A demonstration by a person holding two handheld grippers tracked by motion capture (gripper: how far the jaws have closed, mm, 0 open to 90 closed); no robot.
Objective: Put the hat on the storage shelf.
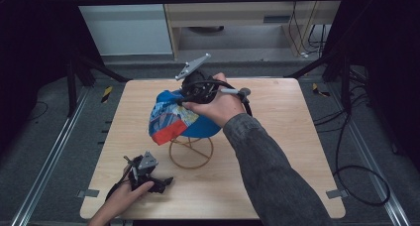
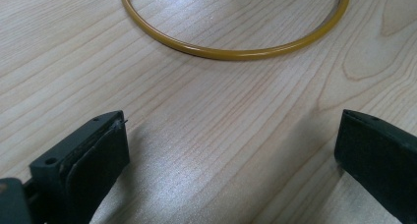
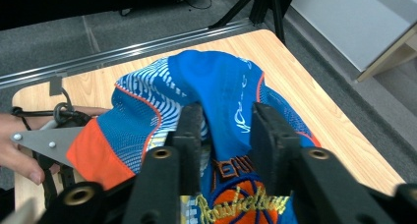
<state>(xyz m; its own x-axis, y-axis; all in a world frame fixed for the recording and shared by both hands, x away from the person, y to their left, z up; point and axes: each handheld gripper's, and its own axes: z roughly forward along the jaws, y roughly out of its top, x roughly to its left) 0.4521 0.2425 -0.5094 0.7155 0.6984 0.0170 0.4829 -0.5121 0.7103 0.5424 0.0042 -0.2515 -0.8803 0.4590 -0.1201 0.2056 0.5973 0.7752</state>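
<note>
A blue cap (image 1: 183, 118) with white wavy stripes and an orange patch sits on a gold wire stand (image 1: 191, 153) at the middle of the wooden table (image 1: 277, 151). My right gripper (image 1: 190, 94) rests on the cap's top from the far side. In the right gripper view the right gripper (image 3: 227, 117) has its jaws pinched on a raised fold of the cap (image 3: 221, 76). My left gripper (image 1: 166, 182) lies low near the table's front left. In the left gripper view the left gripper (image 2: 231, 135) is open with bare wood between its jaws, and the stand's ring base (image 2: 236, 52) lies just ahead.
Black frame legs (image 1: 341, 72) stand at the table's far corners. Cables (image 1: 356, 186) loop on the grey floor to the right, and metal rails (image 1: 49, 161) run along both sides. A wooden cabinet (image 1: 237, 18) stands behind the table.
</note>
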